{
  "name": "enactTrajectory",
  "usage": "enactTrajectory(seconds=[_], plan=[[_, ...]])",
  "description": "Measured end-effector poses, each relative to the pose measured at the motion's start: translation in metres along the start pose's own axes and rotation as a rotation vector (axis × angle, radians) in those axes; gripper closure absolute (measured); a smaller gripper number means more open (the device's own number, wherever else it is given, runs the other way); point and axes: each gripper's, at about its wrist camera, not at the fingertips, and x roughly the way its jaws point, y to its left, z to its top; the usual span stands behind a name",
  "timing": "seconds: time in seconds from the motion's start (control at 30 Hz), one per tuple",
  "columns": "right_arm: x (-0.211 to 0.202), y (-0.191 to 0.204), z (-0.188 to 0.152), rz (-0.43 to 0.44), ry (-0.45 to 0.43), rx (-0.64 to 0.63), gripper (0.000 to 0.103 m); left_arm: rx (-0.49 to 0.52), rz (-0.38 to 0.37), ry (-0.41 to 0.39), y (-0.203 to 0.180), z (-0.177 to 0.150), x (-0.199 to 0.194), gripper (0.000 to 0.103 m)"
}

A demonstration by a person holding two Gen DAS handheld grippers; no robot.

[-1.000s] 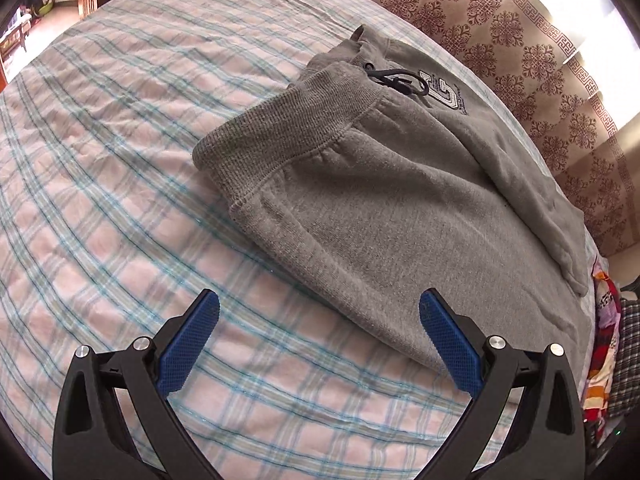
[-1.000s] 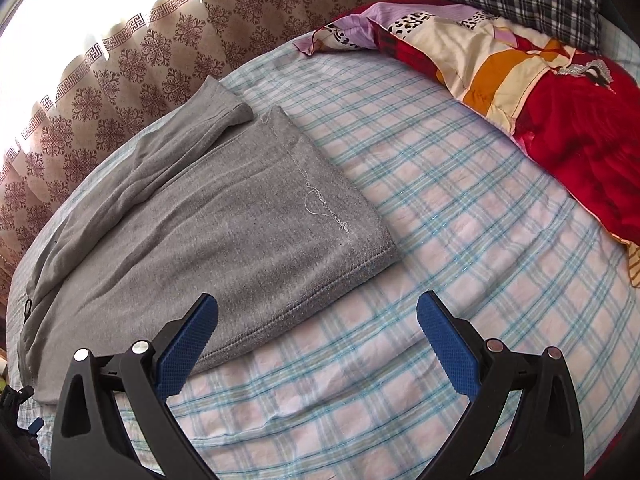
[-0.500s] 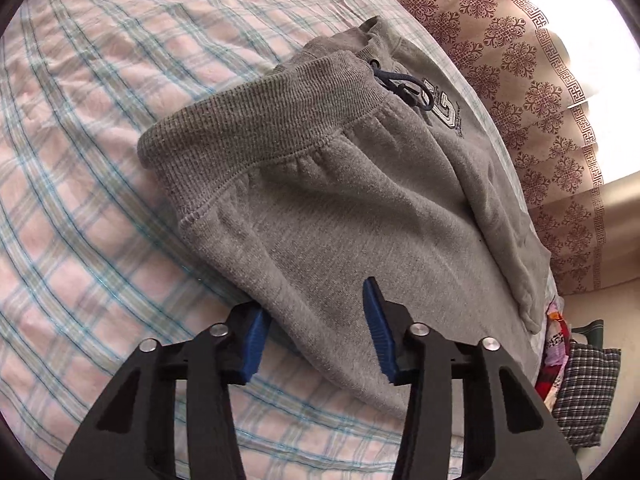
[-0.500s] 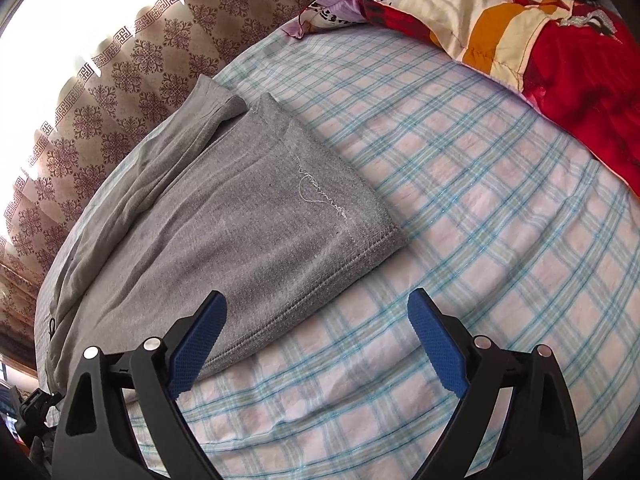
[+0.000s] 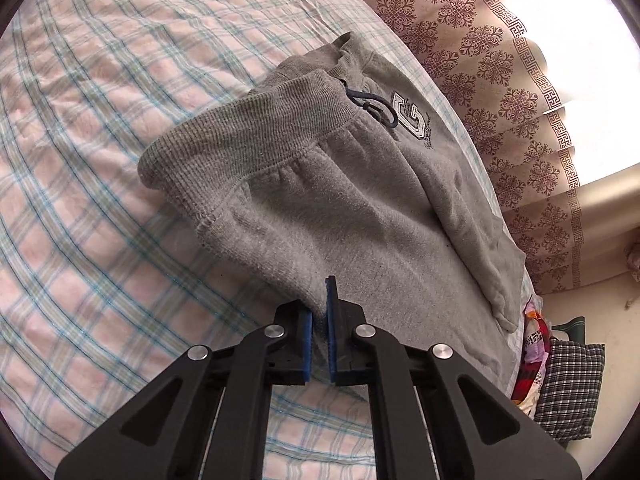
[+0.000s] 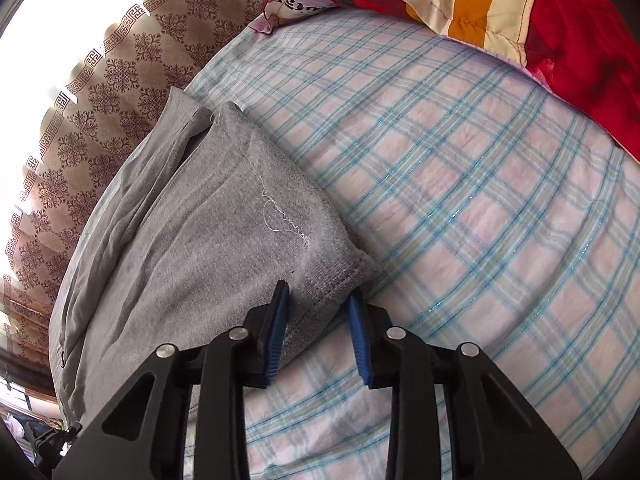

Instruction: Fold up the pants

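Note:
Grey sweatpants (image 5: 360, 208) lie folded lengthwise on the checked bed sheet (image 5: 100, 160). Their ribbed waistband (image 5: 256, 136) and dark drawstring (image 5: 372, 104) are at the far end in the left wrist view. My left gripper (image 5: 319, 312) is shut on the near side edge of the pants, just below the waistband. In the right wrist view the leg end of the pants (image 6: 192, 240) shows a loose white thread. My right gripper (image 6: 318, 304) is closing its jaws on the near hem corner, and both pads touch the cloth between them.
A brown patterned curtain (image 5: 500, 60) hangs along the far side of the bed, also visible as the curtain (image 6: 120, 60). A red and orange quilt (image 6: 520, 8) lies at the head end, beside a dark checked pillow (image 5: 568, 392). Bare sheet (image 6: 480, 200) stretches to the right of the hem.
Both grippers came down onto the pants and closed from wide open. The left now pinches the side edge near the waistband; the right has the hem corner between its pads.

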Motion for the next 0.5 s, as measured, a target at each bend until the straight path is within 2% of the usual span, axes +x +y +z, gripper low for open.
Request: enactTrajectory(seconds=[0.2,0.5], plan=[[-0.028,0.005,0.003,0.040,-0.049,-0.035,0.087,0.001,-0.015,-0.033,0.001,0.002,-0.020,0.098],[-0.096,0.016,-0.002,0.046,-0.141,-0.113,0.088,0.018,-0.047,-0.101,0.010,-0.008,-0.087,0.099]])
